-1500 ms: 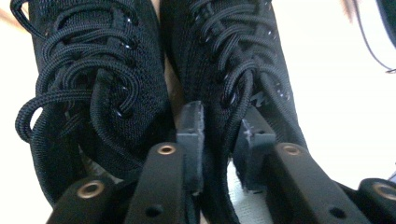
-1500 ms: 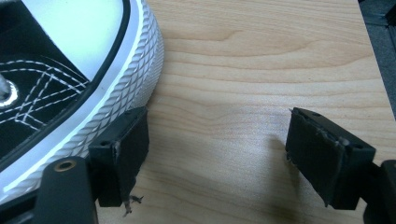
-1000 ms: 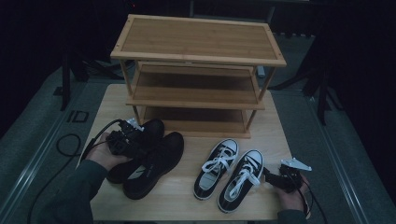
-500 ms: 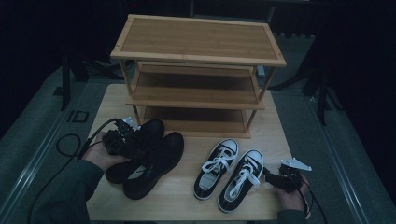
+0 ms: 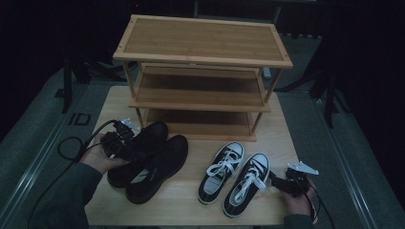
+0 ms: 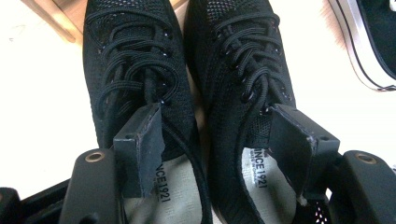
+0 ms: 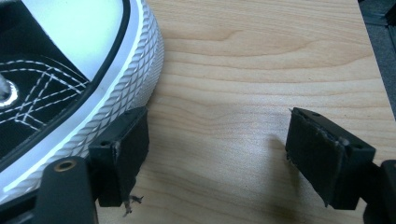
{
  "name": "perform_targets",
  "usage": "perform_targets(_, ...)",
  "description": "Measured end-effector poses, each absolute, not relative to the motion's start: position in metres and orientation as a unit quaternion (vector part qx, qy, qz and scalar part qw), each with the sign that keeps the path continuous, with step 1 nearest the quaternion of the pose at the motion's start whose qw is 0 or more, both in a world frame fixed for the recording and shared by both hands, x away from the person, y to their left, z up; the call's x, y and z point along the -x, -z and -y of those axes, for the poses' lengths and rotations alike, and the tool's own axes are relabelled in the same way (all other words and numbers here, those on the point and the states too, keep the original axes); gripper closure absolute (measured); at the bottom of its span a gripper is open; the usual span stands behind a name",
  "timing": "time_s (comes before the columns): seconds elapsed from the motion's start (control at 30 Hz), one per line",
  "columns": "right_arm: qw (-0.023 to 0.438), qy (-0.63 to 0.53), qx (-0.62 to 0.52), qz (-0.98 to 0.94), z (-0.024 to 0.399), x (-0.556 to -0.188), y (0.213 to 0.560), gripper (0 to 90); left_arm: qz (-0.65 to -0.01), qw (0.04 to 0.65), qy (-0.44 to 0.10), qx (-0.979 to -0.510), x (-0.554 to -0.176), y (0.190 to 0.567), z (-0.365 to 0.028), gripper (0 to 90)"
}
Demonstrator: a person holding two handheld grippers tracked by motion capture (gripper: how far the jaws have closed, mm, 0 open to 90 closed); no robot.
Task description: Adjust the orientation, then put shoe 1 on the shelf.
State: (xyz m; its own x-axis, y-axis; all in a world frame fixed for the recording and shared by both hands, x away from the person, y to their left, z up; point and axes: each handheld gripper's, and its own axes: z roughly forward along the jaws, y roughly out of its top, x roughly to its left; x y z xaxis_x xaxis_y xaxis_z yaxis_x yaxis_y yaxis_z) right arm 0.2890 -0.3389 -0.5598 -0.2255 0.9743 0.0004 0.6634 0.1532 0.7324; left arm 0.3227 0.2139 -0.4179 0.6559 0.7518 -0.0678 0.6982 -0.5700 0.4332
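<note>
1. The left gripper (image 5: 125, 143) hovers over the pair of black shoes (image 5: 148, 160) at the table's (image 5: 191, 210) front left, before the wooden rack (image 5: 203, 76). Its jaws have just been opening and stand spread, one above each shoe's opening, likely to pinch both inner walls together.
2. The right gripper (image 7: 217, 149) rests spread, empty, beside a black-and-white sneaker (image 7: 74, 88).
3. The black shoes are mesh, laced, with grey insoles.
</note>
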Motion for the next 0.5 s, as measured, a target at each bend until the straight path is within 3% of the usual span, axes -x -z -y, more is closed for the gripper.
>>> perform_targets(0.5,0.249,-0.313,-0.571,-0.717,0.3388,-0.2888,0.5598,21.3,-0.414,0.217,-0.062,-0.882,-0.3195,0.4192,-0.2201,39.3)
